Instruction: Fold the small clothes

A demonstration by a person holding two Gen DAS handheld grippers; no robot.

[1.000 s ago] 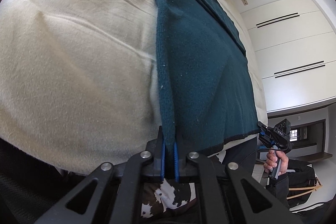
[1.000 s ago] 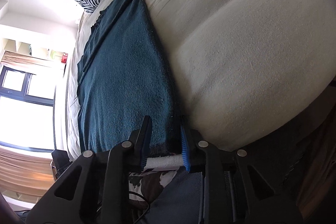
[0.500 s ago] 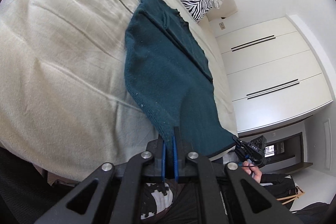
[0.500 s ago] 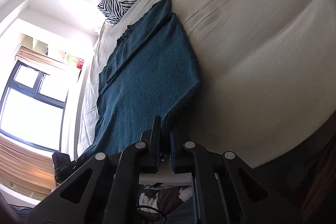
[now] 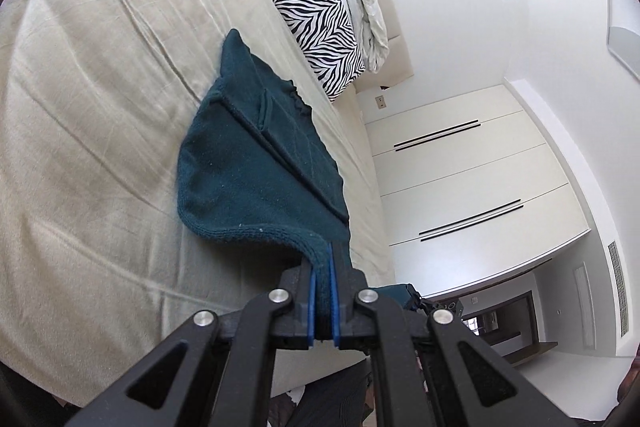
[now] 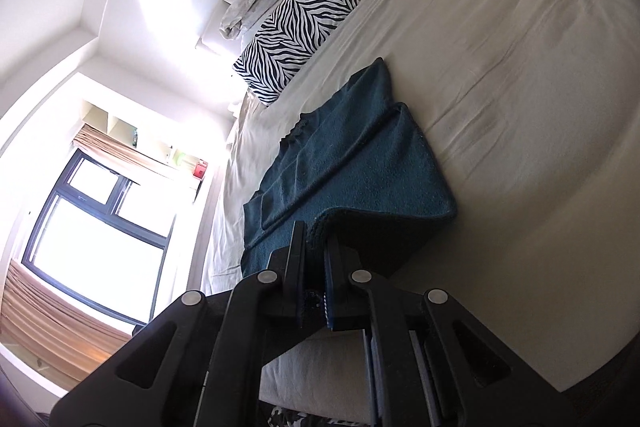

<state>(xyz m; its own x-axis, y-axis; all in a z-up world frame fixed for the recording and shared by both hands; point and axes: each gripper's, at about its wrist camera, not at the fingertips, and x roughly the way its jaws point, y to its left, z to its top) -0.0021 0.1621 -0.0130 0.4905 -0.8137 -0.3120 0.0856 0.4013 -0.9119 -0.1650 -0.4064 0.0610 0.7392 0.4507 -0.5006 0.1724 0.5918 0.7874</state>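
Note:
A dark teal knitted sweater point(image 5: 256, 167) lies on the cream bed sheet point(image 5: 100, 107), its sleeves folded over the body. My left gripper point(image 5: 322, 259) is shut on one corner of the sweater's near hem and holds it off the bed. In the right wrist view the same sweater point(image 6: 360, 163) shows, with my right gripper point(image 6: 316, 247) shut on the other hem corner. The near hem hangs raised between the two grippers and curls over the part still flat on the sheet point(image 6: 520, 87).
A zebra-print pillow point(image 5: 320, 23) with crumpled pale cloth point(image 5: 368, 11) on it stands at the head of the bed. White wardrobe doors point(image 5: 460, 179) line one side, a bright window point(image 6: 100, 219) the other. The bed's near edge runs just below the grippers.
Both grippers have risen and tilted up with the hem, lifting the sweater's near end off the sheet. The right gripper's jaws closed on the hem corner at the start.

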